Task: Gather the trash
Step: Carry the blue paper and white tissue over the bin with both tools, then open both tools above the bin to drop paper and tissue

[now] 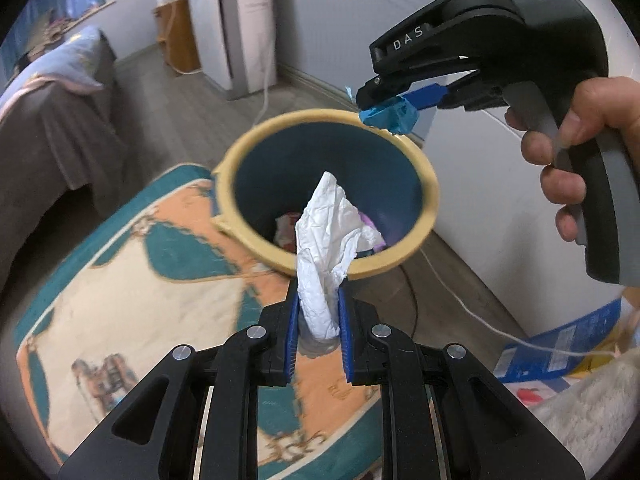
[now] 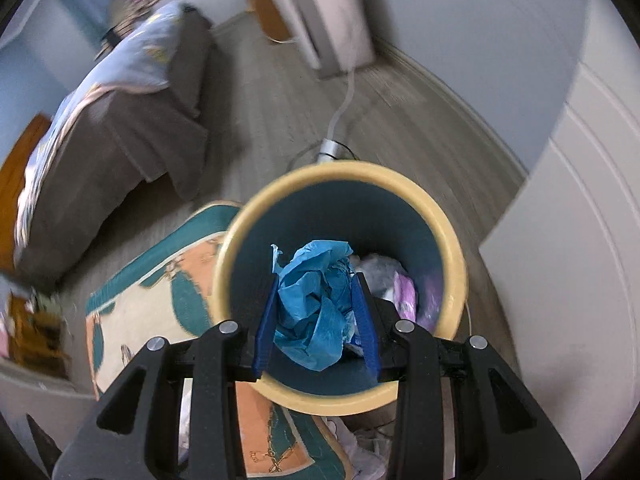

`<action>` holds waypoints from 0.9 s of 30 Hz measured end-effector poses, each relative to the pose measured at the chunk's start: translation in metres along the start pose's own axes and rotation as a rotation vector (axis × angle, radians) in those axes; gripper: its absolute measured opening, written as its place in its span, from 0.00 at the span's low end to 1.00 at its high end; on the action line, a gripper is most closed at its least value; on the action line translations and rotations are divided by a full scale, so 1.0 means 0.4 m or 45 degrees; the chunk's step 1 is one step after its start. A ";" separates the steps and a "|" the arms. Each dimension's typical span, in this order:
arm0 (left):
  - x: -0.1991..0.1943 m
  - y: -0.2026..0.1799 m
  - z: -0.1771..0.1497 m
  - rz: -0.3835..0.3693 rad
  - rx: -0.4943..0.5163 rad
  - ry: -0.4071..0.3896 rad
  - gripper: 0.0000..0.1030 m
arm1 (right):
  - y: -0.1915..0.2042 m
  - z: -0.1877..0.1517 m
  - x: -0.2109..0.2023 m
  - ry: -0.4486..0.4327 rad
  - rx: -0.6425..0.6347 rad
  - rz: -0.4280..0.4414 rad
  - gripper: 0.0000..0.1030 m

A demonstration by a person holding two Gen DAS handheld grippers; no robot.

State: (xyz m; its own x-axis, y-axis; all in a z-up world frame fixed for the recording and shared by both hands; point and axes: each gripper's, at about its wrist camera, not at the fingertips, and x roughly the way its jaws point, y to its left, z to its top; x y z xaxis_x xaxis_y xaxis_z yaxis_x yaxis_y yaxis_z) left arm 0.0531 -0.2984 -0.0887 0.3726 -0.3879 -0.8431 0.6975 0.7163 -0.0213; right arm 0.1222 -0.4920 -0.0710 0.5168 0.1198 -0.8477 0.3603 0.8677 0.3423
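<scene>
L gripper point(image 1: 318, 320) clamps crumpled white tissue point(image 1: 332, 236), R gripper point(image 2: 316, 320) clamps blue paper wad point(image 2: 316, 304); early release could miss cream-rimmed teal bin point(image 2: 456, 280).

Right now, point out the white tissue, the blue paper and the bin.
White tissue point(image 1: 328, 240), left wrist view, crumpled middle.
Blue paper point(image 2: 316, 312), right wrist view, centre of the wad.
Bin point(image 2: 456, 264), right wrist view, yellow rim.

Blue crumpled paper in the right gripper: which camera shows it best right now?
The right wrist view: the blue crumpled paper fills the space between the right gripper fingers, directly over the bin. The left wrist view shows only a small blue wad at that gripper's tips above the bin's far rim.
</scene>
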 end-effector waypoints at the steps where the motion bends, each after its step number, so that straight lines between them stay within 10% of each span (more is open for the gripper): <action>1: 0.007 0.000 0.002 -0.010 -0.005 0.008 0.18 | -0.015 0.001 0.004 0.004 0.020 -0.005 0.35; 12: 0.107 -0.081 0.064 -0.031 -0.029 0.029 0.18 | -0.041 0.007 0.008 -0.014 0.054 -0.028 0.35; 20: 0.144 0.003 0.186 0.134 0.036 0.010 0.21 | -0.024 0.011 -0.004 -0.081 0.040 -0.019 0.42; 24: 0.127 0.042 0.220 0.186 0.006 -0.053 0.70 | -0.013 0.018 -0.023 -0.150 0.032 -0.014 0.72; 27: 0.111 0.047 0.211 0.159 0.019 -0.079 0.79 | -0.003 0.021 -0.029 -0.165 0.011 0.000 0.78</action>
State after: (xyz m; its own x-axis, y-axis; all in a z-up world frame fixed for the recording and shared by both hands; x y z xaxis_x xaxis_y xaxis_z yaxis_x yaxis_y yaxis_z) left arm 0.1345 -0.3511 -0.0811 0.4936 -0.3319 -0.8039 0.6522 0.7527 0.0897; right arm 0.1224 -0.4986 -0.0581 0.6126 0.0560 -0.7884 0.3667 0.8635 0.3463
